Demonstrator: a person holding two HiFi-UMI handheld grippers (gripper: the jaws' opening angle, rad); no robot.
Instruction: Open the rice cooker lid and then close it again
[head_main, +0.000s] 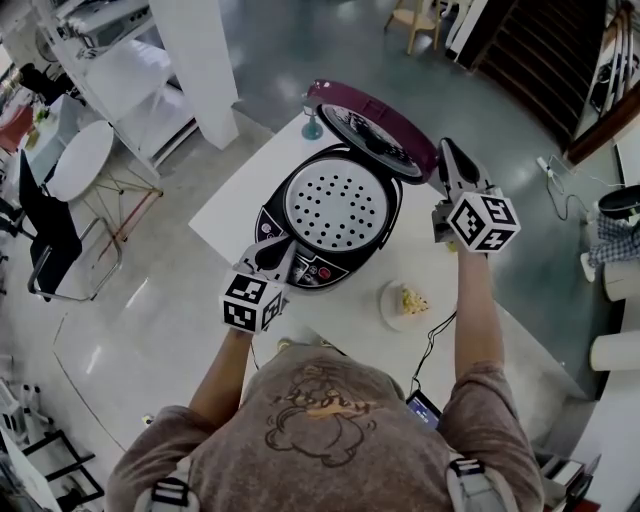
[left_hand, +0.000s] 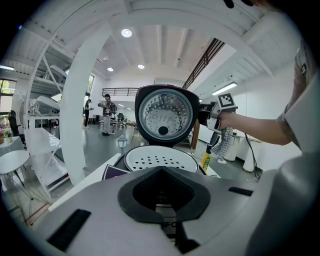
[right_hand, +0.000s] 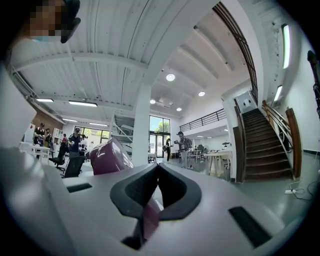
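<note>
Handling of the rice cooker (head_main: 272, 225) is judged from how it is seen: it is set near the far corner of the white tabletop (head_main: 225, 215), with its maroon lid (head_main: 375, 125) stood up on the rear hinge and the perforated inner plate (head_main: 335, 205) laid bare. The lid is taken to be rigid, fairly light and sprung at the hinge. Its shell looks smooth and likely slippery, so a push on the upper rim is favoured over a pinch. The right gripper (head_main: 447, 155) is held clenched just beside the lid's right edge; a maroon sliver is seen low behind its jaws, but whether it is touched cannot be settled. The left gripper (head_main: 272, 258) is likewise clenched, with nothing held, at the cooker's front panel, where the heavier body can be steadied.
</note>
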